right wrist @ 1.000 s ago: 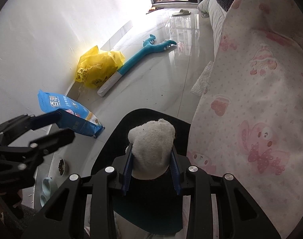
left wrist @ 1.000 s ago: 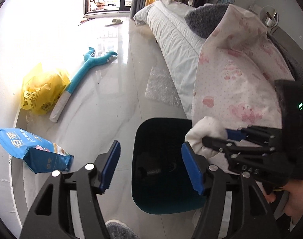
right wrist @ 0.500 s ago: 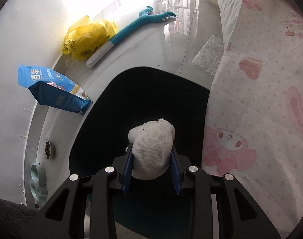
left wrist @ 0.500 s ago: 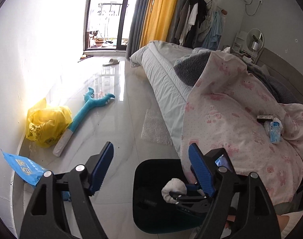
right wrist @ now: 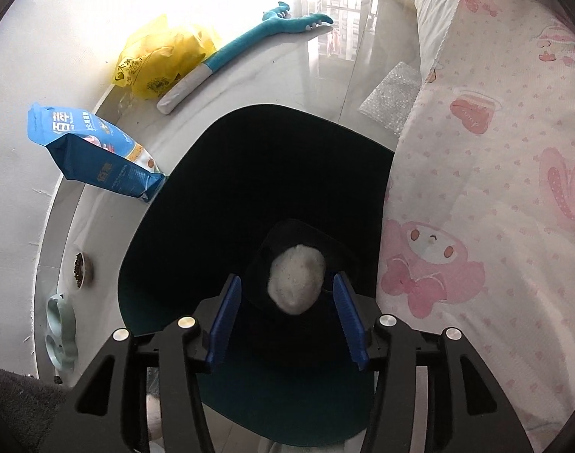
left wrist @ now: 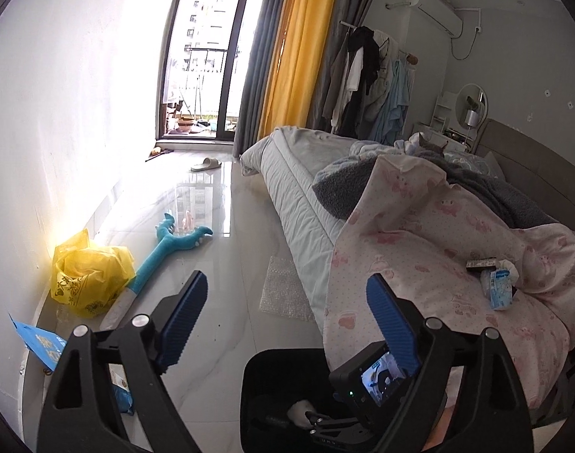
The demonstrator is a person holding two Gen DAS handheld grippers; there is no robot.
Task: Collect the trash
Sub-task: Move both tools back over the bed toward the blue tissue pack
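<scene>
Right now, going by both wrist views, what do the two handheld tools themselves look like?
Both look alike: the left tool and the right tool have black angular frames with cut-out openings, silver round bolt heads at the joints, and two flat blue ribbed pads. In the left view, the right tool carries a small black camera with a lit rear screen and a green light. No sleeve is clearly visible.

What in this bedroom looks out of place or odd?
Several things lie on the floor that would not normally be there: a yellow plastic bag, a teal plush toy, a sheet of bubble wrap beside the bed, and a blue pet-food bag tipped on its side near the black bin.
</scene>
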